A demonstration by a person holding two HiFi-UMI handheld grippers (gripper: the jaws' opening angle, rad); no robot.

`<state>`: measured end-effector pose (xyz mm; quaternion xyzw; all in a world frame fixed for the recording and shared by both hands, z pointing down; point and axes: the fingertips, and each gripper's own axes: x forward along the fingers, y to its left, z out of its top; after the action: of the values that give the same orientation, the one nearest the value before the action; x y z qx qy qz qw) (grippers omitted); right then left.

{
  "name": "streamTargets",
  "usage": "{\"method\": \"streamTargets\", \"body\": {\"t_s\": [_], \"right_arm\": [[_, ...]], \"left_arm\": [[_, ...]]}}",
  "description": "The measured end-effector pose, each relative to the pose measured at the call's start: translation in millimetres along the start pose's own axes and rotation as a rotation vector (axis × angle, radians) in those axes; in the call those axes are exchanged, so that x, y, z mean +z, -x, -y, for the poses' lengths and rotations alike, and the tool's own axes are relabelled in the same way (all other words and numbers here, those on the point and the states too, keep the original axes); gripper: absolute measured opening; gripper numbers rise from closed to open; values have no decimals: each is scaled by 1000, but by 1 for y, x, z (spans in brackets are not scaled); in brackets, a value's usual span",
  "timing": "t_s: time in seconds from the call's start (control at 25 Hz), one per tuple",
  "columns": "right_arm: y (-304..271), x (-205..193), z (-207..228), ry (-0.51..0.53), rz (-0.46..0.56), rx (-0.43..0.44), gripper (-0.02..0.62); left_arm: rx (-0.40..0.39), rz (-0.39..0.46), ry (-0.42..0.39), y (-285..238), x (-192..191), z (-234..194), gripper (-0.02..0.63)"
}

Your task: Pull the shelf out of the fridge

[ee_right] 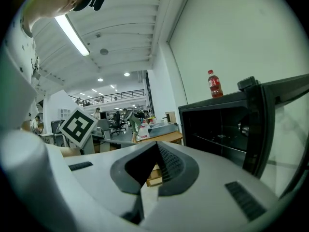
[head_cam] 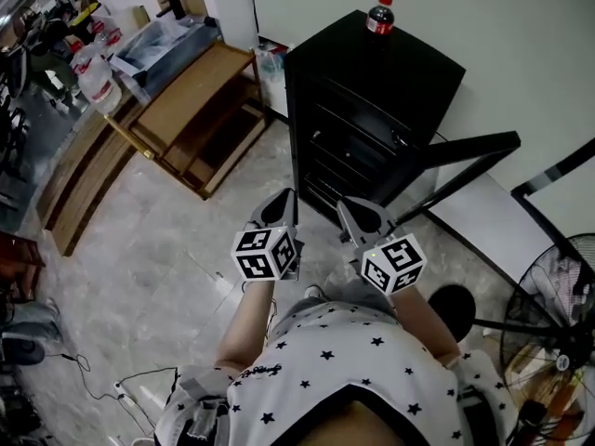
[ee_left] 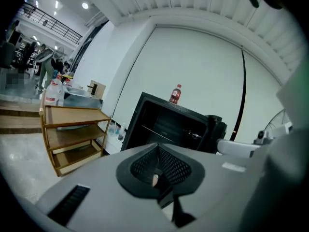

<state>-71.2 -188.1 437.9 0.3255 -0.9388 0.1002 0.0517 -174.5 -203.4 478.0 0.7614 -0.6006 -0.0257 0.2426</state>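
Observation:
The black fridge (head_cam: 372, 100) stands against the wall with its door (head_cam: 469, 147) swung open to the right. Inside it, a wire shelf (ee_left: 161, 129) crosses the dark cavity, also seen as a thin shelf (ee_right: 219, 141) in the right gripper view. A red-capped cola bottle (head_cam: 379, 14) stands on top. My left gripper (head_cam: 279, 204) and right gripper (head_cam: 359, 216) hover side by side over the floor, short of the fridge opening. Both are shut with nothing between the jaws. The left gripper (ee_left: 157, 149) and right gripper (ee_right: 155, 146) point toward the fridge.
A low wooden rack (head_cam: 191, 110) stands left of the fridge, with a grey-blue bin (head_cam: 163, 43) and water bottles (head_cam: 93, 74) on it. A floor fan (head_cam: 558, 314) stands at the right. Cables (head_cam: 121, 379) lie on the tiled floor at lower left.

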Motion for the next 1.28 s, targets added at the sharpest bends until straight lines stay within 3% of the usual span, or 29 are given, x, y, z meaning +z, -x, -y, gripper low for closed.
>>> {"method": "streamTargets", "body": {"t_s": [0.4,0.8,1.2,1.28], "right_arm": [[-3,-3,27,-7,-10,-35,-6],[-18,-3,43,20,-29,21,-6],[-25,-6,63,8,-26,15,-6],[-25,-6,67,3,-26,10,-6]], "left_arm": [[-136,6,183,-72,9,14,14],[-285,32,506,-144,11,25,14],[-395,0,810,-207,-1,15,19],[-423,-9,852,-218,-2,15,83]]}}
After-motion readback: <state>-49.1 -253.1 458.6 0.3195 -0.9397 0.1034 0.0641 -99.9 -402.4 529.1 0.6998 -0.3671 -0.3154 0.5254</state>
